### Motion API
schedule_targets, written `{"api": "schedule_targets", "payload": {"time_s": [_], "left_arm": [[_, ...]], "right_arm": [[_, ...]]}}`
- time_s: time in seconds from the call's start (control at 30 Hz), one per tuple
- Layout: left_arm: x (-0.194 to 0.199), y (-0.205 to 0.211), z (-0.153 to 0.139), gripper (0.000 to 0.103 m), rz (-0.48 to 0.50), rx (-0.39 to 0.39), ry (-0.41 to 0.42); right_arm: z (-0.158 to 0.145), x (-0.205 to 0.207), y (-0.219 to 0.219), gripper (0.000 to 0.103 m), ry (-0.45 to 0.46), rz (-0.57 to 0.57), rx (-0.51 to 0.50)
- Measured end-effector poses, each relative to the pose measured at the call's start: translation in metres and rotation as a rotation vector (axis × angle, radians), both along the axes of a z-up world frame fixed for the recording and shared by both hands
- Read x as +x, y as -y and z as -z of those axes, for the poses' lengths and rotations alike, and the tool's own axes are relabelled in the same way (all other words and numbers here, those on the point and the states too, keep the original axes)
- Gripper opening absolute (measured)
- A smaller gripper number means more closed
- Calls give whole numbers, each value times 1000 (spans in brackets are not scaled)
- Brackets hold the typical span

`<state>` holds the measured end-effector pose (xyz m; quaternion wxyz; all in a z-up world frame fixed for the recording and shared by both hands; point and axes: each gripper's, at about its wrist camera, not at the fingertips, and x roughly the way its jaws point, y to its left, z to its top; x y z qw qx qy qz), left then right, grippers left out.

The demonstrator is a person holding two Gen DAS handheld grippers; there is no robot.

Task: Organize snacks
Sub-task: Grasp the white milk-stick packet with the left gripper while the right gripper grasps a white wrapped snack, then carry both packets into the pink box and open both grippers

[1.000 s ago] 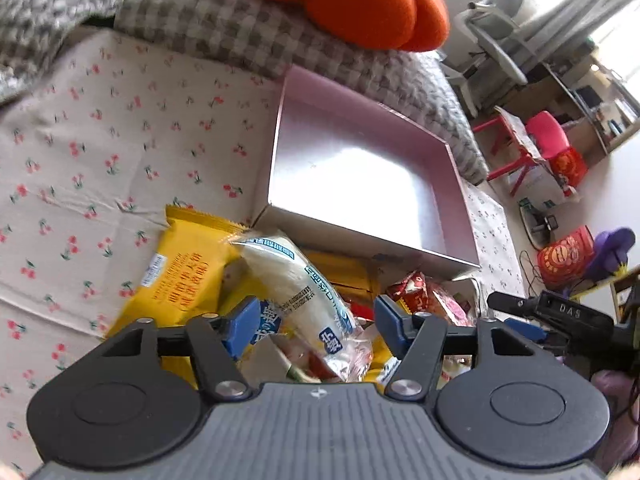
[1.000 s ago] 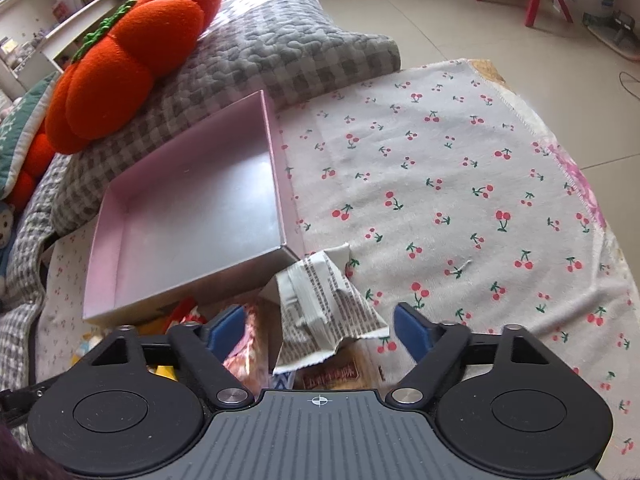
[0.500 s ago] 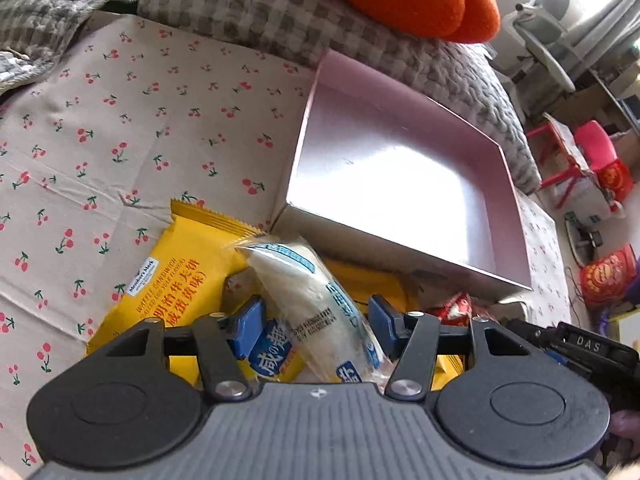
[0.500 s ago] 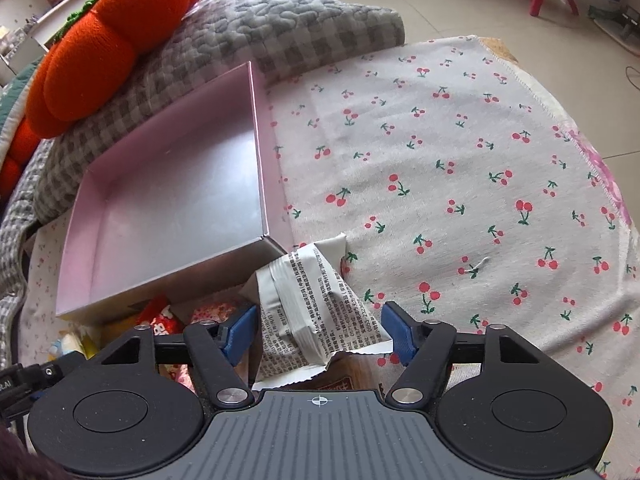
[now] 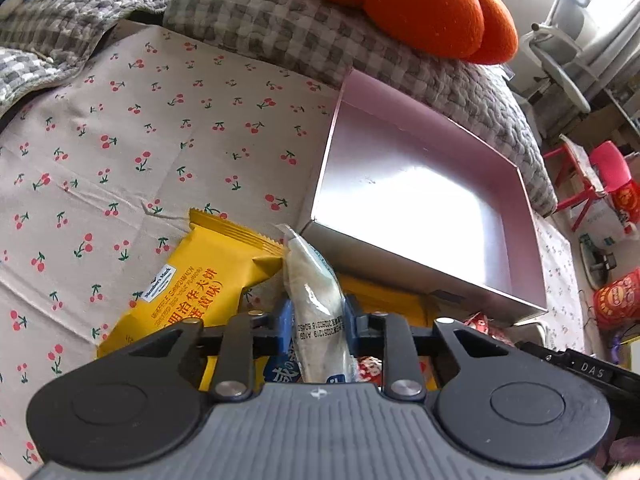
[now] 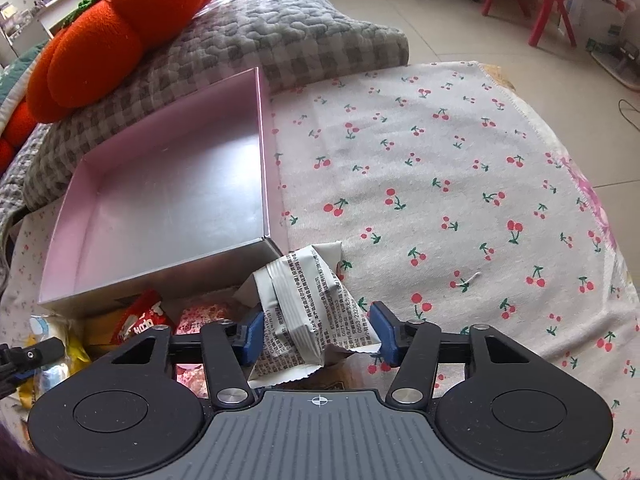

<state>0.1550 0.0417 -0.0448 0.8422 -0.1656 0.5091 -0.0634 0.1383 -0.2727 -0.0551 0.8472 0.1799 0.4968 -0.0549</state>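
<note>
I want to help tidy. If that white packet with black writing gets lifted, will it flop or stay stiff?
Probably floppy: the white packet is crinkled, with loose folded ends. It looks light, just thin wrapper. It may slip, since the right gripper is closing on it and its film looks smooth.

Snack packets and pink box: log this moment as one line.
left gripper: closing on white packet | right gripper: closing around grey packet | pink box: nothing inside

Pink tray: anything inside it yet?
Nothing inside the pink tray: both views show a bare, shiny floor. Only a thin strip behind its near wall is hidden. The snack packets lie outside, piled against that wall.
</note>
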Motion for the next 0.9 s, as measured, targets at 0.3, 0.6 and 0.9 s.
{"api": "schedule_targets", "payload": {"time_s": [0.3, 0.6, 0.9], "left_arm": [[-4, 0, -9, 16, 25, -13, 5], [-11, 0, -21, 15, 41, -42, 23], [-15, -2, -44, 15, 30, -79, 91]], "right_arm": [[-12, -10, 7, 44, 16, -11, 17], [-30, -22, 20, 44, 51, 13, 41], [-56, -28, 21, 44, 125, 31, 82]]}}
